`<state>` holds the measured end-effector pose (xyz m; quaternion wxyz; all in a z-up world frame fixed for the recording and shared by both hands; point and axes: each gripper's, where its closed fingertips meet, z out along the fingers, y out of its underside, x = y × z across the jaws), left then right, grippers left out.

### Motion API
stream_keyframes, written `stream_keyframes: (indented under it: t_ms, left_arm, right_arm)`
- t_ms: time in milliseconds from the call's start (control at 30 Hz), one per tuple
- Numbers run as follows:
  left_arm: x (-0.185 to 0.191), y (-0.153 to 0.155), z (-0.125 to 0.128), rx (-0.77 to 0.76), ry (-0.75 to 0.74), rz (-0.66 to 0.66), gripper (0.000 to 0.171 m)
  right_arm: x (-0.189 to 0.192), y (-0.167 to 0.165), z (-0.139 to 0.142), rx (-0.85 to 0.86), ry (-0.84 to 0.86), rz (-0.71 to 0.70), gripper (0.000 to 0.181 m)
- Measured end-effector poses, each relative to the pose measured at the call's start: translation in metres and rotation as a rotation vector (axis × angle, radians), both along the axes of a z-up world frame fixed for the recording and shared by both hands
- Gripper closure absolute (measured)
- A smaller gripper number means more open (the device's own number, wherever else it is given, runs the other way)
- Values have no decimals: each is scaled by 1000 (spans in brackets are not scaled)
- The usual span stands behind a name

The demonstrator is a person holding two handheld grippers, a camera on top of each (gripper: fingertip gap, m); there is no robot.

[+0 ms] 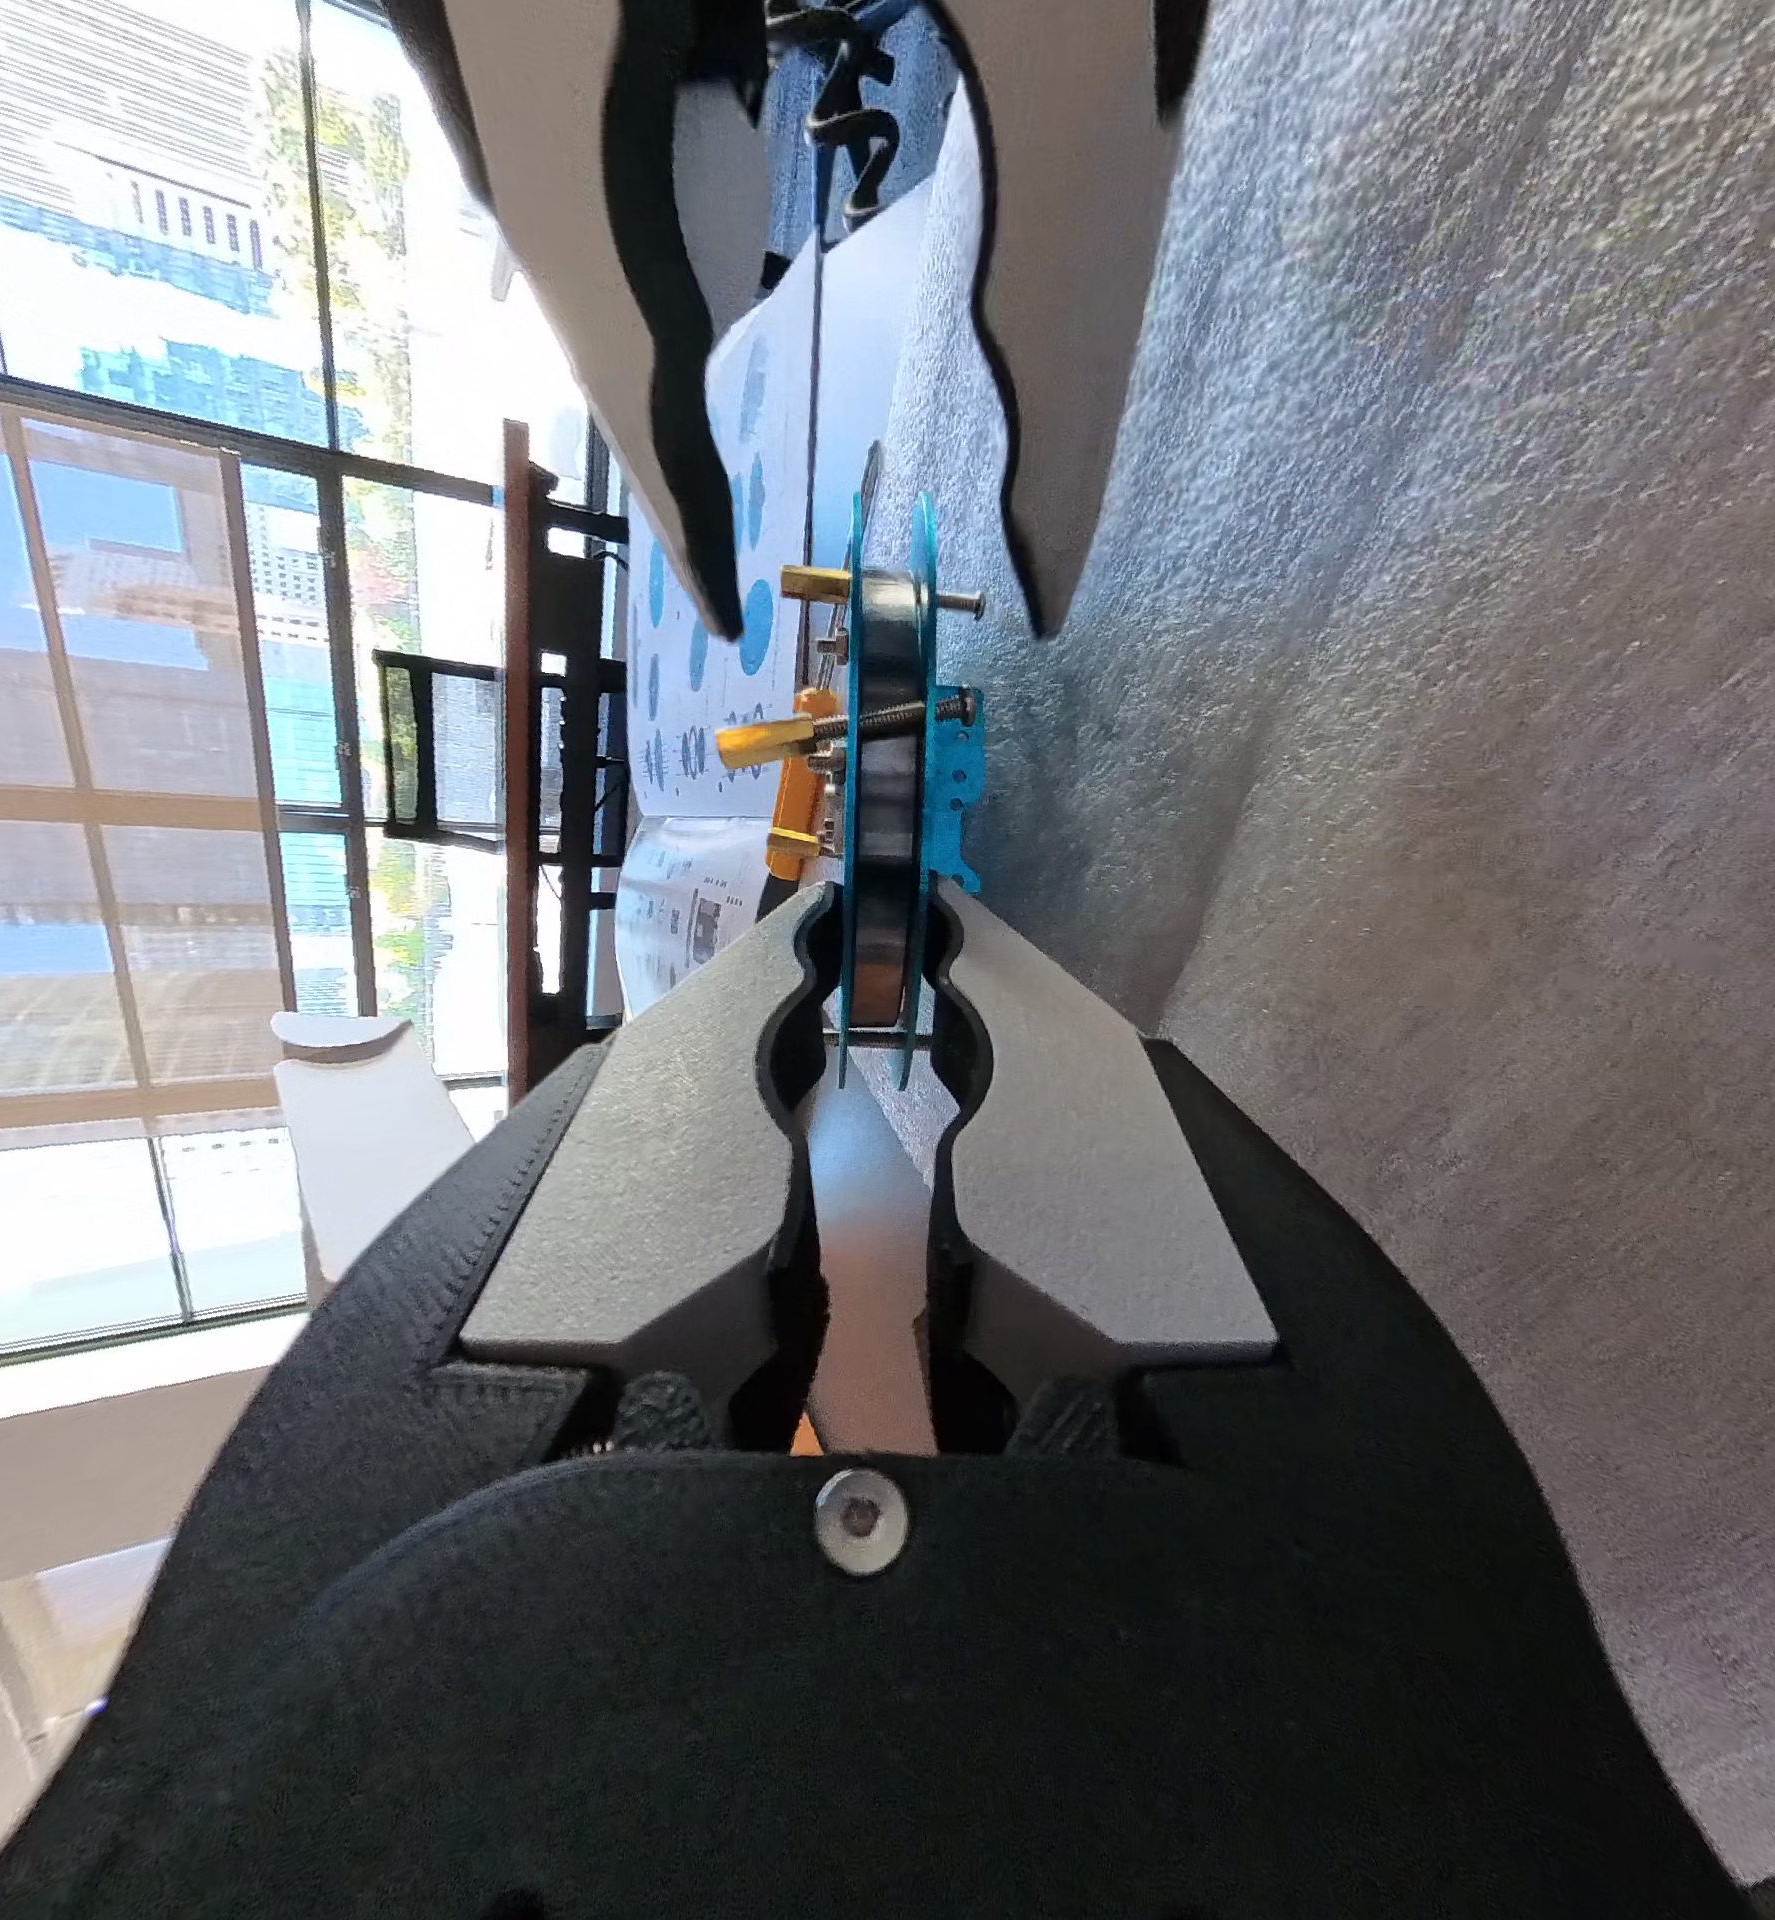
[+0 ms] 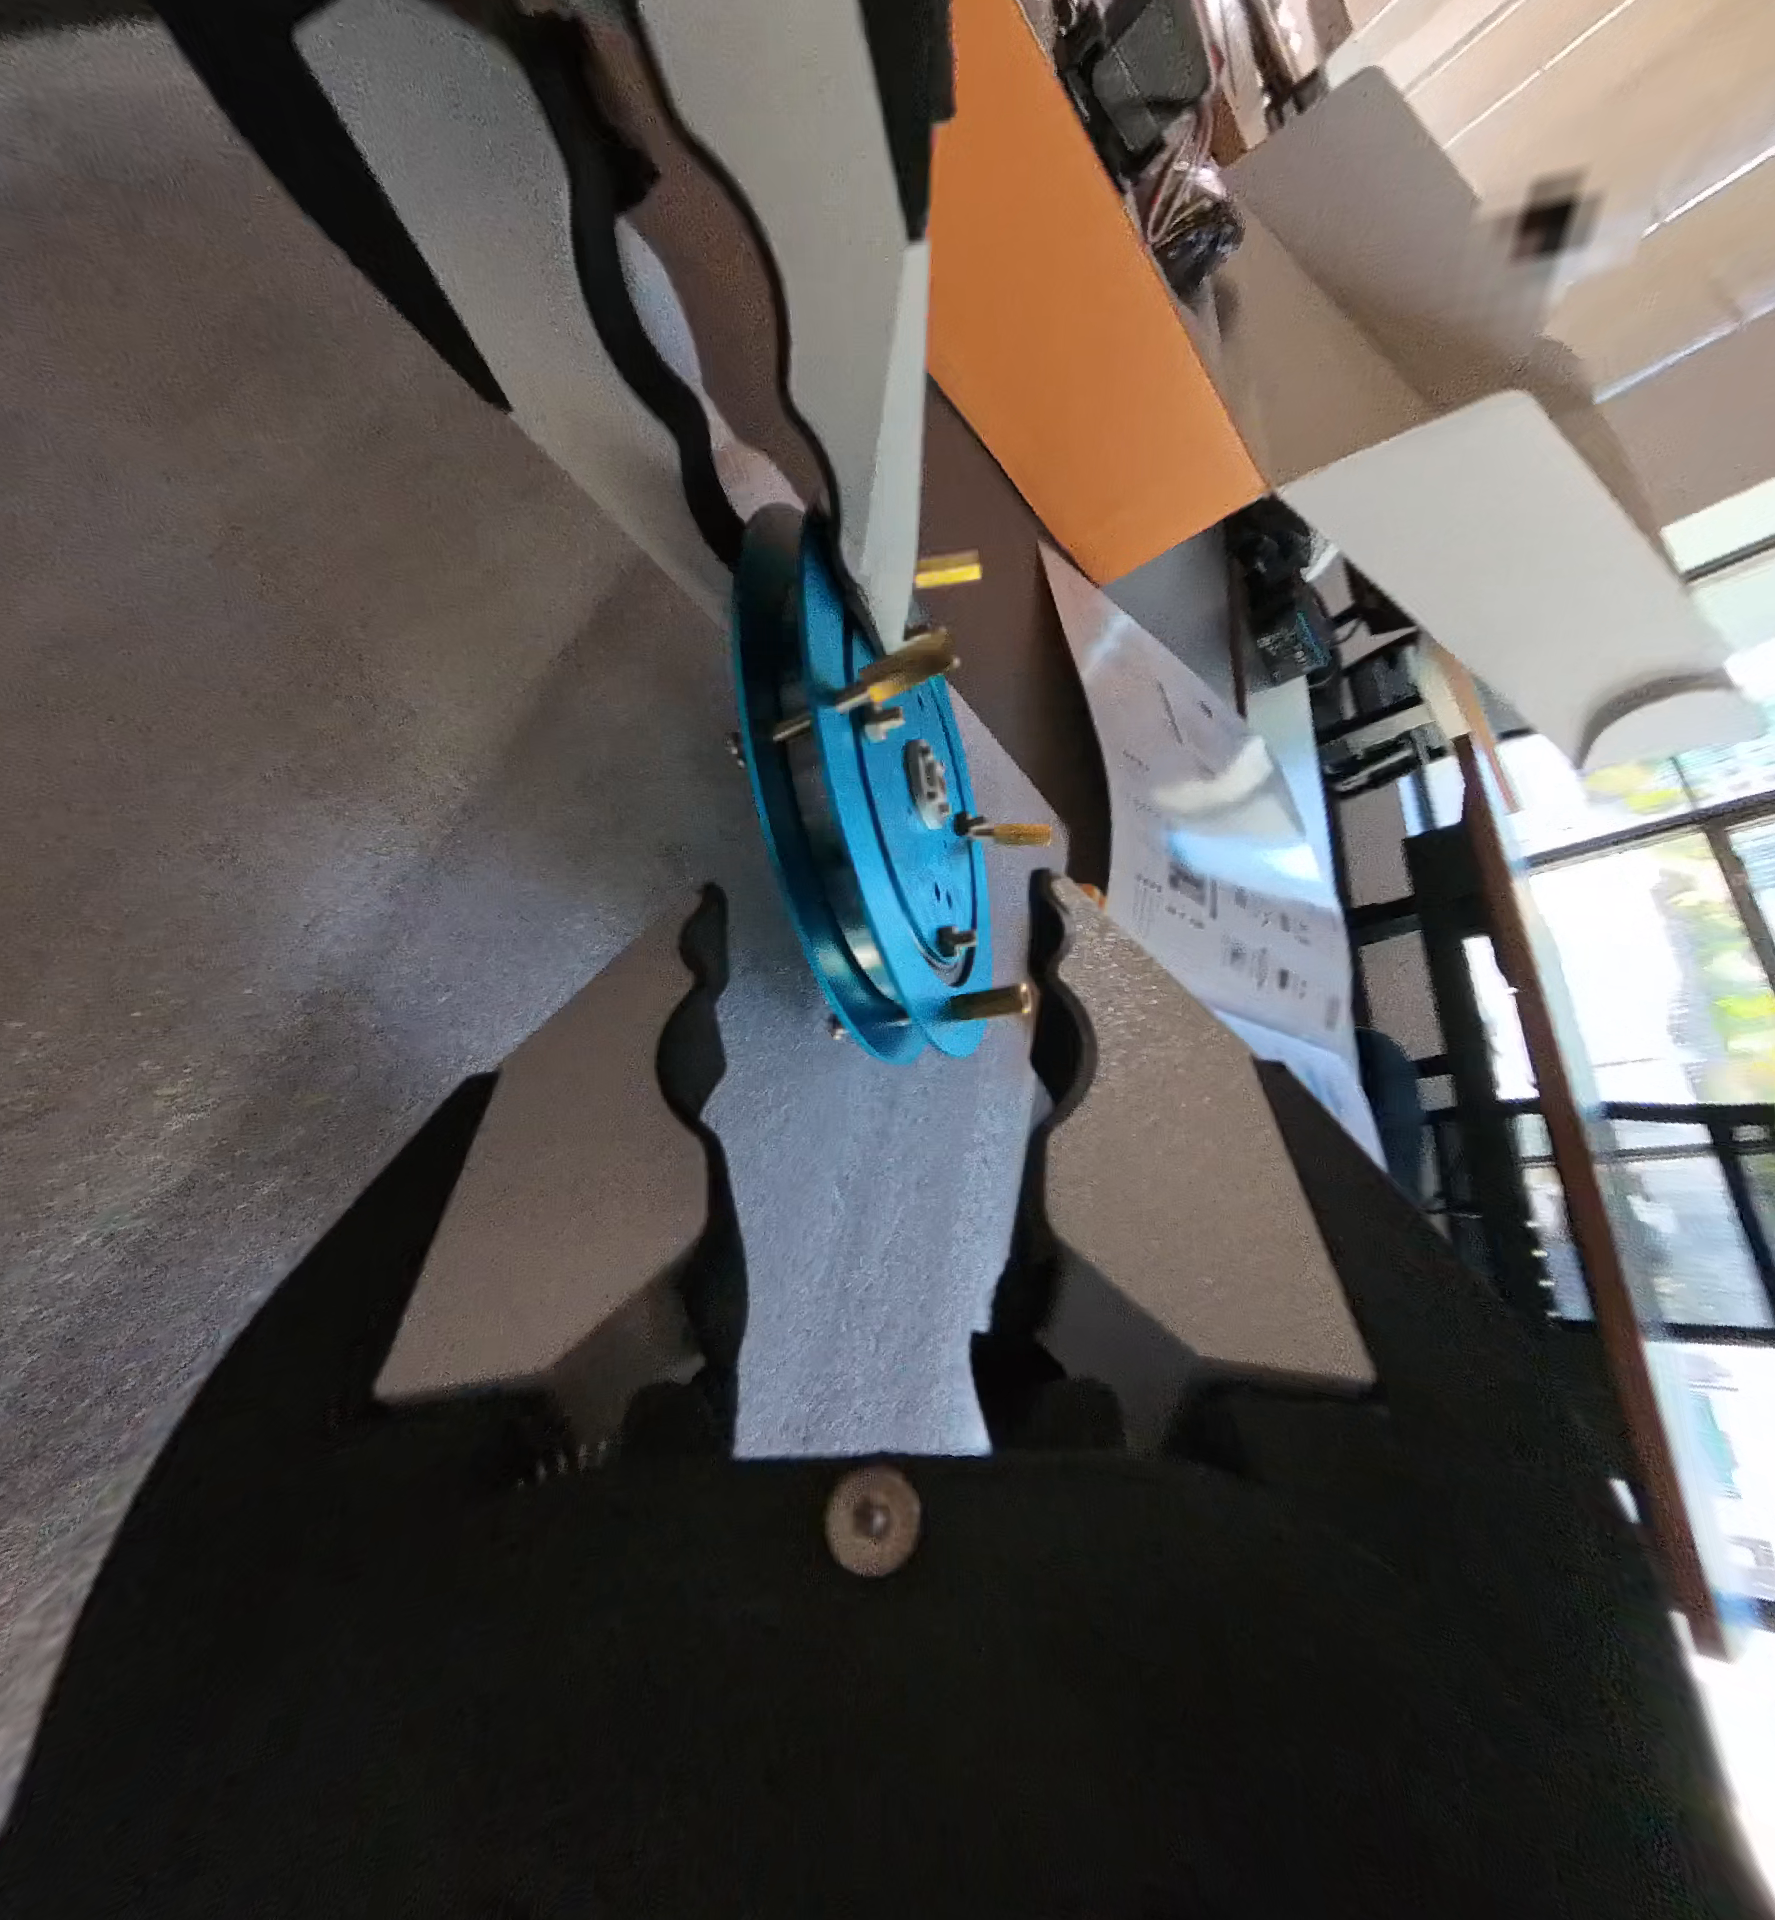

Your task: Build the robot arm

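Clamping the blue disc assembly (image 1: 883, 790) edge-on, left tongs (image 1: 885, 925) steady it; right tongs (image 2: 878, 904) gape wide around its opposite rim.

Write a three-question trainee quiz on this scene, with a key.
1. True or false: the left tool is shut on the blue disc assembly.
2. The right tool is: A) open, B) shut on the assembly, C) out of view.
3. What colour are the standoffs sticking out of the assembly?

Key: 1 true; 2 A, open around the assembly's other edge; 3 brass yellow.
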<state>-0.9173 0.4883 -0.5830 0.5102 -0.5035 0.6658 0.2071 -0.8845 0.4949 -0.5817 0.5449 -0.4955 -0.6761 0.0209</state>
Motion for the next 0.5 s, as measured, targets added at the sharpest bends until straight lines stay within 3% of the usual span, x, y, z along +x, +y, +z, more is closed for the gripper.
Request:
stream_keyframes:
  t_ms: [133,167,500]
  left_arm:
    - [0,2,5,-64,-42,6,159]
    - [-1,2,7,-83,-55,8,159]
    - [-10,8,7,-97,-78,-45,156]
  right_arm:
    - [-14,14,-15,109,-127,-7,141]
    - [-15,19,-11,152,-121,-31,153]
    - [-20,21,-5,166,-193,-27,165]
